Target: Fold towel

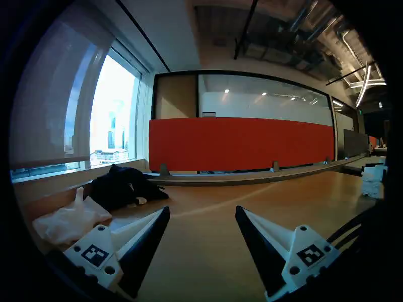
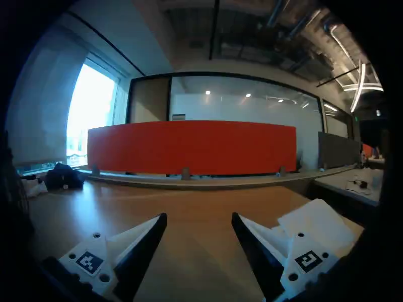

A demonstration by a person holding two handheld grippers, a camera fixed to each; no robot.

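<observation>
My left gripper [image 1: 201,209] stands open over a bare wooden tabletop [image 1: 216,241], nothing between its fingers. My right gripper [image 2: 198,216] is open too, above the same wood [image 2: 196,251]. A flat white sheet [image 2: 317,221], cloth or paper, I cannot tell which, lies on the table just behind the right-hand finger [image 2: 262,246] in the right gripper view. Neither gripper touches any cloth.
A black bundle [image 1: 123,186] and a crumpled white plastic bag [image 1: 70,219] lie by the window at the left. White items [image 1: 373,181] sit at the far right. A red divider panel [image 1: 237,143] bounds the table's far edge. A neighbouring desk [image 2: 357,186] stands beyond.
</observation>
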